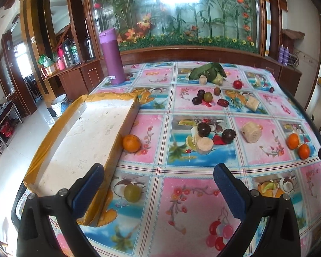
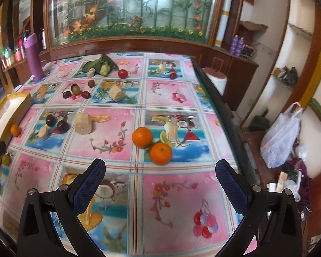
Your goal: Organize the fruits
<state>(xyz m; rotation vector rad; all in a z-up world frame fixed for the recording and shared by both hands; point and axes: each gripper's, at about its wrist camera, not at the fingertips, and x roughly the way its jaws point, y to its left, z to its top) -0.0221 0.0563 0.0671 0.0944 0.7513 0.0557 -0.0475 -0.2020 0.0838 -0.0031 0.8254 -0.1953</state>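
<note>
The tablecloth (image 2: 160, 98) carries pink and blue squares printed with flowers and fruit. Two oranges (image 2: 152, 145) at frame centre are bright orange. At upper left, the flask (image 1: 112, 57) is purple, the tray (image 1: 122, 124) rimmed in yellow.

No readable text anywhere; the small label on the purple flask (image 1: 112, 56) perhaps printed, illegible.
</note>
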